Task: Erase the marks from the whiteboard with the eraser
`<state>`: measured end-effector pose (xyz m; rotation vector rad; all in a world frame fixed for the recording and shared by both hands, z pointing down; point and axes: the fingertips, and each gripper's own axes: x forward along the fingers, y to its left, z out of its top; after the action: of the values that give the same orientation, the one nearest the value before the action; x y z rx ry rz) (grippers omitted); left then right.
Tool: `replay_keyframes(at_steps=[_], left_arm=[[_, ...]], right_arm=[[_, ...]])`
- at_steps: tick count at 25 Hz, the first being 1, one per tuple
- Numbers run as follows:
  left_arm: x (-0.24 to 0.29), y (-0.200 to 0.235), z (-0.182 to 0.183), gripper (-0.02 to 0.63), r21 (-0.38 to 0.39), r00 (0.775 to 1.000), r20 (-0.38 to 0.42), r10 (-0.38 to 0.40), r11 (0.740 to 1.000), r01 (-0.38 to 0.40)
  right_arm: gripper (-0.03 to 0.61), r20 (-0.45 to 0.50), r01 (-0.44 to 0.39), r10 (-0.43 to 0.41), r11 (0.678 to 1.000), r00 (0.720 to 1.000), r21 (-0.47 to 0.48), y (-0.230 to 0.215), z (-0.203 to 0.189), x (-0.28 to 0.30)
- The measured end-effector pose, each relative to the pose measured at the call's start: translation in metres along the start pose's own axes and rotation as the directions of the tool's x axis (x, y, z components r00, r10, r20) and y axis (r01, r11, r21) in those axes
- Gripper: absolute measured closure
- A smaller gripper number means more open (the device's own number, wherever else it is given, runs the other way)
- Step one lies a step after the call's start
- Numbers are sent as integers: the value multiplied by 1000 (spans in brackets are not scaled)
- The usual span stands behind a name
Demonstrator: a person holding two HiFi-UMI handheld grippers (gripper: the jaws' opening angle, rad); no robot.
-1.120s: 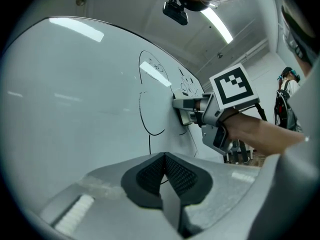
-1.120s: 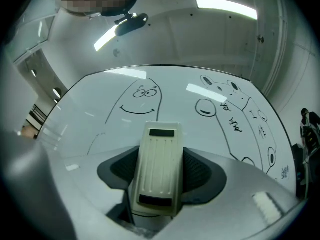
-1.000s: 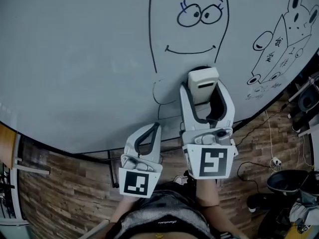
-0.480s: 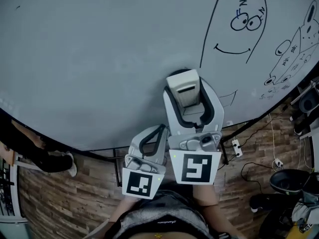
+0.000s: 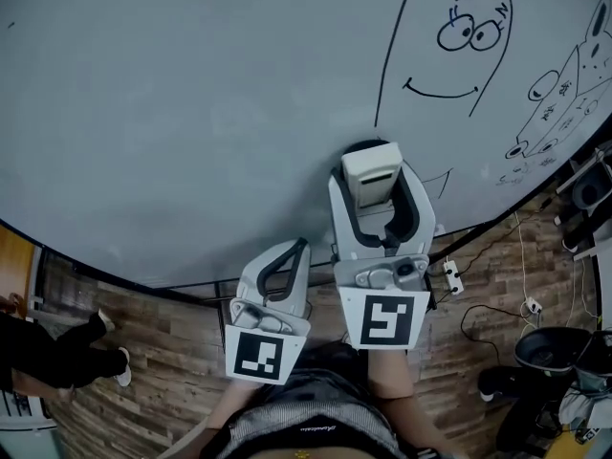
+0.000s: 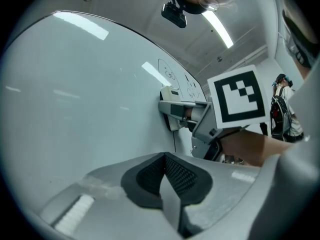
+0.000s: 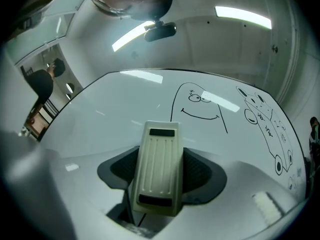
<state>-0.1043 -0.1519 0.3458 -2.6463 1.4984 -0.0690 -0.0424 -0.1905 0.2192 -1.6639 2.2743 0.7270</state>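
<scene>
Cream ribbed eraser [image 7: 159, 171] slid rightward, pinched by right tongs [image 5: 376, 182]; left tongs [image 6: 164, 168] pressed together.

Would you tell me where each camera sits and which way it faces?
Head view: on the person's head, facing steeply down at the whiteboard; shows left gripper, right gripper, torso.
Left gripper view: on the left gripper, looking along its shut jaws across the whiteboard at the right gripper.
Right gripper view: on the right gripper, facing the cartoon face; jaws clamp the eraser.
Shared: head and right gripper views show the eraser, cartoon face.
</scene>
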Motion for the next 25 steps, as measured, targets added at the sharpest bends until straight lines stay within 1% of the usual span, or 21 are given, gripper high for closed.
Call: replay_keyframes(at_steps=[4,8,11,16,19,22,25], left_arm=[[3,5,-8,609,-10,999,-27,25,1000,-26],[4,7,-10,610,7,998,-44,47,999,-47],[7,4,-9,609,18,998,-43,52,999,-51],[15,-9,-7,610,14,998,-43,50,999,-50],[20,-16,-6,610,16,998,-48,52,999,-51],[26,-23,-6,609,19,997,-50,53,998,-52],[35,-35,-3,609,25,998,-43,43,999,-42]], right_arm=[[311,-6,0,0,1000,1000,18,3,-23,-12],[311,-31,-6,7,1000,999,11,9,-46,-24],[310,-42,-22,22,1000,999,1,9,-47,-23],[311,-59,-46,45,999,997,-16,6,-47,-24],[311,-74,-44,43,999,996,-24,-12,-53,-27],[311,-102,-21,22,1000,995,16,-44,-66,-35],[310,-81,16,-11,998,997,59,-84,-72,-41]])
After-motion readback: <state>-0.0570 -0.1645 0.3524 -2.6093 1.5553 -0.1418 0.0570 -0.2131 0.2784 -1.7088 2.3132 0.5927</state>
